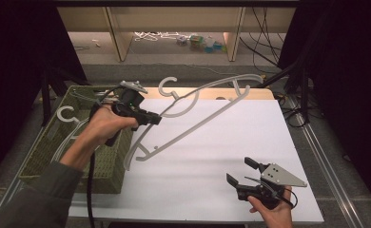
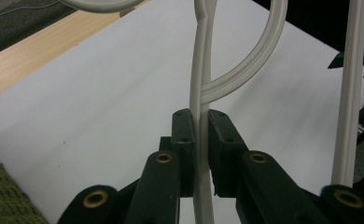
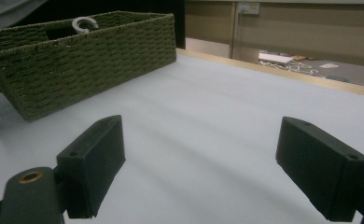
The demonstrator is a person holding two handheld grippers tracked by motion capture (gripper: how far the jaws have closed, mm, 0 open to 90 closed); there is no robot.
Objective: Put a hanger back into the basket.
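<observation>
A white plastic hanger [image 1: 193, 126] hangs slanted above the white table sheet [image 1: 212, 156], its hook [image 1: 167, 88] toward the far edge. My left gripper [image 1: 156, 118] is shut on it near the hook end. In the left gripper view the pads of the left gripper [image 2: 199, 135] pinch a thin bar of the hanger [image 2: 202, 84] just below a curved piece. Near the table's front right, my right gripper [image 1: 240, 171] rests low and open. The right gripper view has the right gripper [image 3: 199, 154] with jaws wide apart and nothing between them.
A green woven basket [image 1: 41, 156] stands at the table's left, with another white hanger's hook [image 1: 65, 114] sticking out of it. From the right gripper, that basket [image 3: 91, 60] and hook [image 3: 83, 24] lie ahead to the left. A wooden strip [image 1: 259, 93] edges the far side.
</observation>
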